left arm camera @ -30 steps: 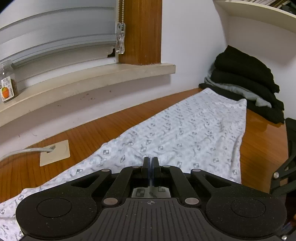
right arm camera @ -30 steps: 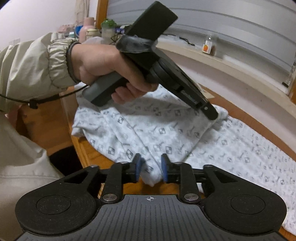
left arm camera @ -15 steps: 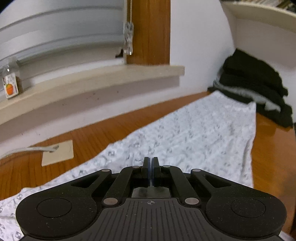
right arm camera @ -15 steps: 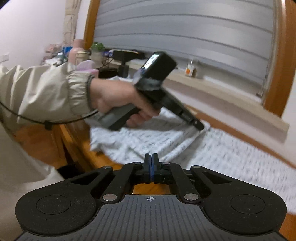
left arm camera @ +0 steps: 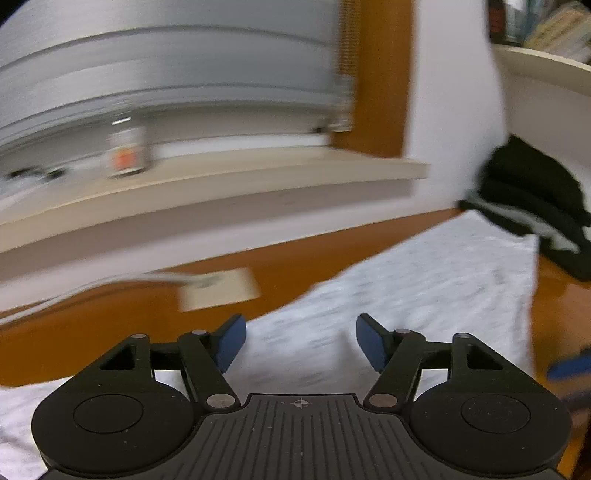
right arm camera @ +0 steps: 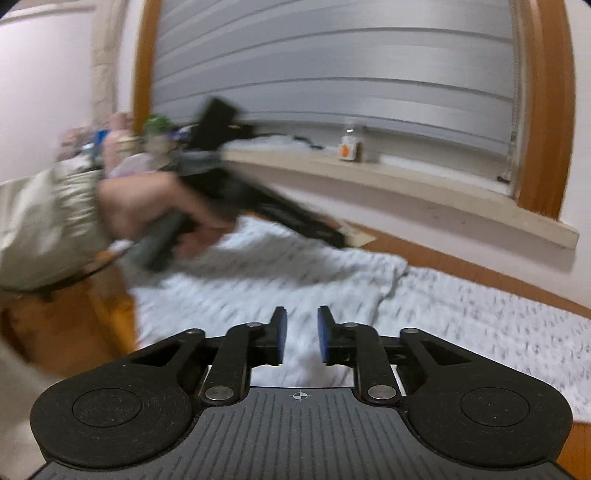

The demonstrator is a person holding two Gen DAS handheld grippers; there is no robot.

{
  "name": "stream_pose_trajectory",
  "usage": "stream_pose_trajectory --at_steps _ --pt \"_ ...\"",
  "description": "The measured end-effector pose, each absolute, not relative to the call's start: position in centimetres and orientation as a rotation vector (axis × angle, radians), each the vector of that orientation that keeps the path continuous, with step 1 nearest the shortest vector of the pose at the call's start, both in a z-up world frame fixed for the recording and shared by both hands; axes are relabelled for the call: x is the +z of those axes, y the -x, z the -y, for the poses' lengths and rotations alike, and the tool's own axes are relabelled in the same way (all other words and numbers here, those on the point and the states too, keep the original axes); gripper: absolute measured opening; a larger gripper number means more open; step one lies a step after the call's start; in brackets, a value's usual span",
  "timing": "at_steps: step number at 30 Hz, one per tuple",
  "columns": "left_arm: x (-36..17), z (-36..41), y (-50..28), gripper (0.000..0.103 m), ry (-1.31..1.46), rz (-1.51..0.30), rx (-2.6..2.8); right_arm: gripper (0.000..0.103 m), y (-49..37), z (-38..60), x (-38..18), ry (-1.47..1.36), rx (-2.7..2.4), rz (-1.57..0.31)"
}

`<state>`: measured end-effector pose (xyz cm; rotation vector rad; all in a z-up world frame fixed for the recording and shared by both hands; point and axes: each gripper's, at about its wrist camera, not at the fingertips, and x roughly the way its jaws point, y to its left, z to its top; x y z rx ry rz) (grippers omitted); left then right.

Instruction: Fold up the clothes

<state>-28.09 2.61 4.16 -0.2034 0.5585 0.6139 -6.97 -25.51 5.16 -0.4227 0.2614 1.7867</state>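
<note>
- Fabric fills the lower part of both views: a white patterned garment point(left arm camera: 424, 288) lies spread flat along the wooden desk point(left arm camera: 110, 332), one end reaching the far right corner, where it meets a pile of dark folded clothes point(left arm camera: 528, 206).
- Only the left wrist view shows that pile, a shelf of books point(left arm camera: 546, 33) above it, and a pale square plate point(left arm camera: 218, 290) with a cable on the desk's bare wood near the wall.
- Only the right wrist view shows the person's left hand point(right arm camera: 147, 210) in a beige sleeve point(right arm camera: 44, 229) holding the left gripper point(right arm camera: 338, 240) above the garment's near end, where the cloth lies doubled over in a fold point(right arm camera: 384, 291) beside the desk's left edge.
- Both views show the window sill point(right arm camera: 406, 184) with a small jar point(right arm camera: 351, 147).
- Half a second ago both pairs of tongs were pressed together; now the left gripper's blue pads point(left arm camera: 231, 343) stand wide apart and hold nothing, and the right gripper point(right arm camera: 300, 334) has parted to a narrower gap, also released.
- Both views are more smeared by motion blur than before, and the jar sits further right in the left wrist view.
- The garment's small grey print is blurred; the cloth looks smooth on the long stretch, rumpled at the fold.
</note>
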Motion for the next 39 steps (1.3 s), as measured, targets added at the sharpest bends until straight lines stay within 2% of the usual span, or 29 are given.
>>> stream_pose_trajectory --at_steps 2,12,16,25,28,33,35,39 --pt "4.4 -3.9 30.4 0.07 0.211 -0.555 0.66 0.028 7.4 23.9 4.5 0.427 1.767 -0.298" --pt "4.5 -7.9 42.9 0.07 0.245 -0.569 0.891 0.03 7.1 23.2 2.1 0.487 1.706 -0.381" --pt "4.9 -7.1 47.2 0.07 0.278 -0.552 0.953 0.04 6.7 22.1 3.2 0.456 1.692 -0.358" --pt "4.2 -4.2 53.2 0.066 0.315 -0.561 1.011 0.042 7.3 18.1 2.7 0.489 1.683 -0.368" --pt "4.1 -3.5 53.6 0.059 0.302 -0.553 1.026 0.045 7.2 17.6 2.3 0.488 1.682 -0.384" --pt "4.7 -0.9 55.5 0.058 0.348 -0.457 1.05 0.048 6.8 17.2 2.3 0.461 1.677 -0.437" --pt "4.8 0.1 56.1 0.047 0.367 -0.43 1.058 0.05 6.5 17.1 2.3 0.453 1.687 -0.455" --pt "5.1 1.4 56.2 0.034 0.35 -0.405 1.099 0.052 6.3 17.1 2.3 0.442 1.699 -0.471"
